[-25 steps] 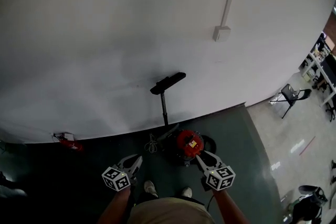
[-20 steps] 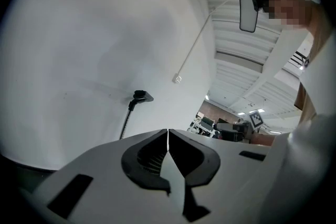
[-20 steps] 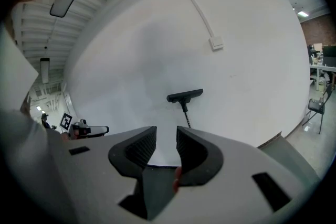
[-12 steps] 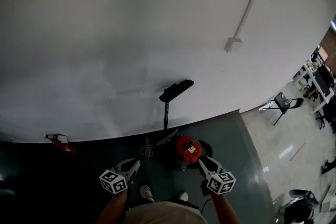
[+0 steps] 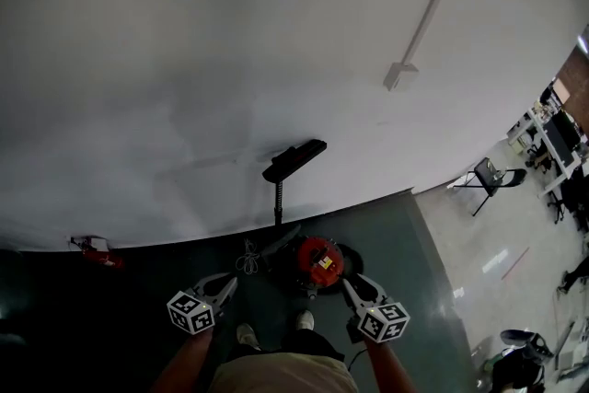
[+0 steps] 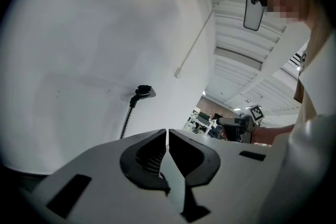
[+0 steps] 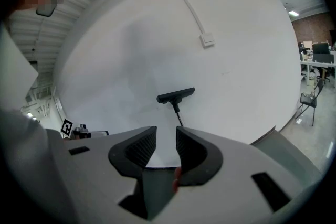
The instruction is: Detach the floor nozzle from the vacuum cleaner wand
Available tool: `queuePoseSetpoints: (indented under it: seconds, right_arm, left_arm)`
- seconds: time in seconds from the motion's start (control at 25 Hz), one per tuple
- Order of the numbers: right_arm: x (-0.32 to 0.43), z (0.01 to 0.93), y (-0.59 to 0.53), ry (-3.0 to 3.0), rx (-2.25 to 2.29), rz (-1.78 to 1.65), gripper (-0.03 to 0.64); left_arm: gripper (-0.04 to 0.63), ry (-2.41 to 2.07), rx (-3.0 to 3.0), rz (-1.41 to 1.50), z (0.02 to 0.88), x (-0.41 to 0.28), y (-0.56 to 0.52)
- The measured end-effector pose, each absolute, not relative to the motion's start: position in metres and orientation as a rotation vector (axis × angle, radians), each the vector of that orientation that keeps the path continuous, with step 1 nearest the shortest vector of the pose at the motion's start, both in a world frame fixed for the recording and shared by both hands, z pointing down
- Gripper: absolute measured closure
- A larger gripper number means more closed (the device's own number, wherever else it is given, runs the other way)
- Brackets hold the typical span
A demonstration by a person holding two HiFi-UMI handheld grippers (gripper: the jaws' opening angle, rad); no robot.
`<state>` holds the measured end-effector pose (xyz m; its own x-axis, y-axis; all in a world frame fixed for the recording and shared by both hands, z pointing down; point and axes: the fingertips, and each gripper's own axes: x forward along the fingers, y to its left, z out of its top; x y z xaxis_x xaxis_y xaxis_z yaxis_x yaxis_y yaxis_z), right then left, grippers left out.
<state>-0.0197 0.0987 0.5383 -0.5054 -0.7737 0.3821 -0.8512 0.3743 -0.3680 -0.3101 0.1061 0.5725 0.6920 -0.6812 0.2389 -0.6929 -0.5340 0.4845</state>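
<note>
Floor nozzle tops the wand at the floor's far edge (against the wall); left gripper and right gripper jaws closed, empty.

Floor is all I'm reading here: a dark green strip along the foot of the white wall, then a paler glossy section on the right w/ light reflections on it. On the green part, approx centre of the head view, sits the red vac canister. Just left of it is a small coil of pale cable. The wand stands up from the floor behind the canister, against the wall. Far left, at the wall foot, there's a small red object that I can't ID. Two light shoes are planted on the green near the bottom edge. On the pale floor stands a dark folding chair. Desks sit beyond it, too small for detail.
</note>
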Motion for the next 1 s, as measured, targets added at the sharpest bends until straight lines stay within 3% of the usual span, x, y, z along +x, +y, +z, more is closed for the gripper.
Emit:
queuePoseSetpoints:
  seconds: [0.44,1.0]
  right_arm:
    - [0.052,0.538,0.012,-2.63,1.41,0.855,0.492]
    - [0.111,0.55,-0.009,-2.687,1.264,0.905,0.492]
  left_arm:
    - [0.589,-1.266,2.263,0.005,0.559,-0.249,0.046]
    - [0.578,-1.488,2.201,-0.009,0.556,-0.208,0.051]
